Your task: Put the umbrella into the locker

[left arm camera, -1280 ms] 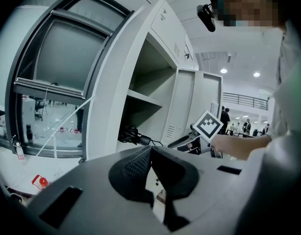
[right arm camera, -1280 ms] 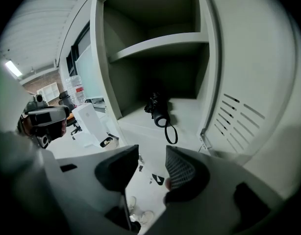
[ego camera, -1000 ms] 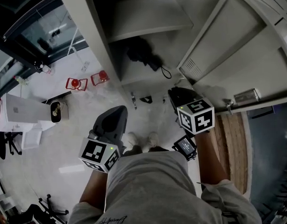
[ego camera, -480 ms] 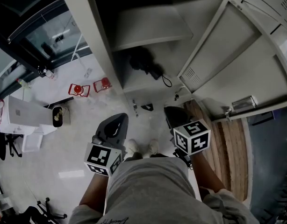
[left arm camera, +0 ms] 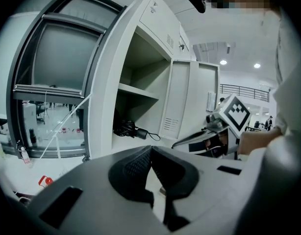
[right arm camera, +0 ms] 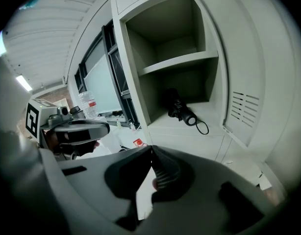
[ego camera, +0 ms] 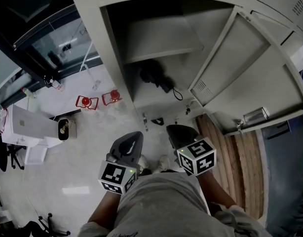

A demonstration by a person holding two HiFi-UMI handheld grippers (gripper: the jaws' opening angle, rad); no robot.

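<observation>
The black folded umbrella [ego camera: 155, 77] lies on the floor of the open locker's [ego camera: 161, 47] lower compartment, under the shelf, with its wrist loop trailing toward the front edge. It also shows in the left gripper view as the umbrella [left arm camera: 126, 129], and in the right gripper view as the umbrella [right arm camera: 182, 112]. My left gripper [ego camera: 135, 135] is shut and empty, low in front of the locker. My right gripper [ego camera: 172, 129] is beside it, also shut with nothing between its jaws. Left gripper [left arm camera: 150, 149] and right gripper [right arm camera: 151, 150] both point toward the locker, well short of it.
The locker door [ego camera: 240, 58] stands swung open to the right. Two red objects [ego camera: 84, 101] sit on the pale floor at the left, near a white box [ego camera: 28, 125]. A wooden floor strip [ego camera: 240, 167] runs at the right. My shoes [ego camera: 164, 161] stand just below the grippers.
The right gripper has drawn back from the locker's front toward my body. More of the locker shows in the head view. The umbrella has stayed put.
</observation>
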